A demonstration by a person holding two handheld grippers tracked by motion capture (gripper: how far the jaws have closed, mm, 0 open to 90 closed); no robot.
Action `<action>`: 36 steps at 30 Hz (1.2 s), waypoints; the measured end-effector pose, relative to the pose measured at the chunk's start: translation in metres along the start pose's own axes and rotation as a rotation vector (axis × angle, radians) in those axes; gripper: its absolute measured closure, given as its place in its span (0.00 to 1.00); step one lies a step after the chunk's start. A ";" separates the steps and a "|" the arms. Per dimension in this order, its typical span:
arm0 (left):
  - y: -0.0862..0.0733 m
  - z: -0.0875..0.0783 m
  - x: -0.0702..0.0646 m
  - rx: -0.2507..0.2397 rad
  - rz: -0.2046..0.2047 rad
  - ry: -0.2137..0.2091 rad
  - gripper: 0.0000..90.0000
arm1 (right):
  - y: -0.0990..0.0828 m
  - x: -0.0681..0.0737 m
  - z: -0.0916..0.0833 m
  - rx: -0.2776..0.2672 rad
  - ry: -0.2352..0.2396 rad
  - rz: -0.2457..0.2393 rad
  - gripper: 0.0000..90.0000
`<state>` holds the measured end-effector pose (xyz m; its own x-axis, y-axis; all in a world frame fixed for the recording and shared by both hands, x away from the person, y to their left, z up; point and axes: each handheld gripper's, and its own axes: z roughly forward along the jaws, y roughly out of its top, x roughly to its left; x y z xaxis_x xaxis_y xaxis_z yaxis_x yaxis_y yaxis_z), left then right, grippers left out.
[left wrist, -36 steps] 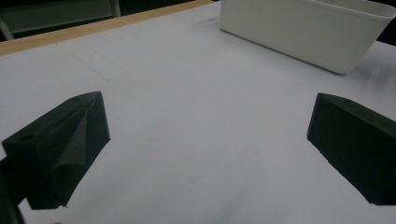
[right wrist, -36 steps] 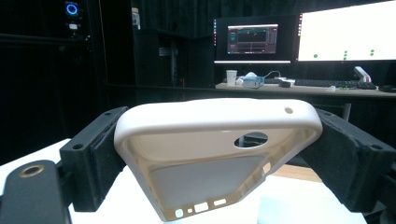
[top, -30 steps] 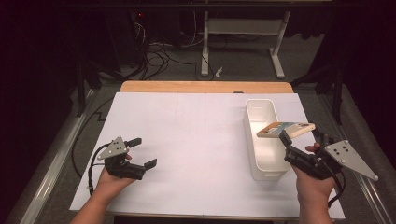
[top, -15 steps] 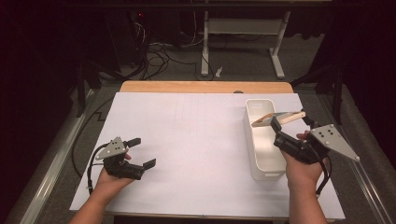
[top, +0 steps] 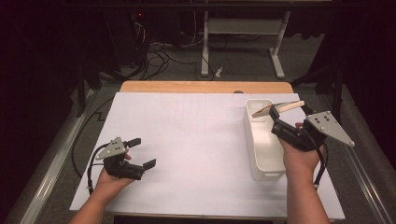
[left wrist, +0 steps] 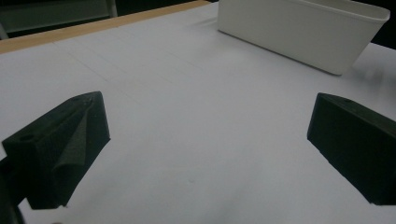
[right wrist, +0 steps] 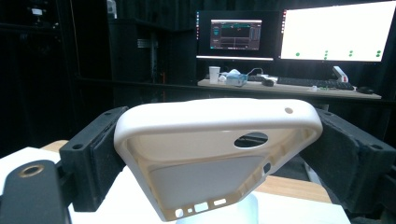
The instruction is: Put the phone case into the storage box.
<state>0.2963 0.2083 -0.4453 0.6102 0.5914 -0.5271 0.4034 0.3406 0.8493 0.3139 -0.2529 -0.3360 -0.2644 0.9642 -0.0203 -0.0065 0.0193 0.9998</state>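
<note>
The right tongs (top: 274, 113) are closed on a phone case (right wrist: 219, 149). The case is pinched by its two long sides between the black pads (right wrist: 100, 154), with its open side turned toward the camera on the tongs. In the high view the phone case (top: 279, 108) is held up in the air, just above the far end of the white box (top: 261, 163). The box sits under the right tongs on the white table (top: 196, 140).

The left tongs (top: 139, 152) are held open with nothing between them. They rest low over the table, well apart from the box.

The case is smooth and is gripped only at its edges. If it were squeezed too softly, it could slip out and fall outside the box. If it were tipped or bumped on the rim, it could twist loose.
</note>
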 end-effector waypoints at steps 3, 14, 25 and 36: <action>0.000 0.000 0.000 -0.002 -0.001 0.000 0.00 | 0.002 0.000 0.006 -0.001 -0.009 -0.005 0.14; 0.000 0.000 0.001 0.000 -0.004 -0.002 0.00 | 0.008 0.003 0.033 0.021 -0.049 -0.041 0.14; 0.000 -0.001 0.001 0.002 0.001 0.000 0.00 | 0.000 0.003 0.053 0.074 -0.091 -0.033 0.14; 0.000 0.000 0.000 0.001 -0.001 -0.005 0.00 | -0.014 0.000 0.073 0.153 -0.138 -0.012 0.14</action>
<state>0.2960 0.2087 -0.4456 0.6130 0.5878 -0.5279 0.4044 0.3406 0.8488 0.3842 -0.2336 -0.3495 -0.1301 0.9906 -0.0428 0.1401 0.0611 0.9882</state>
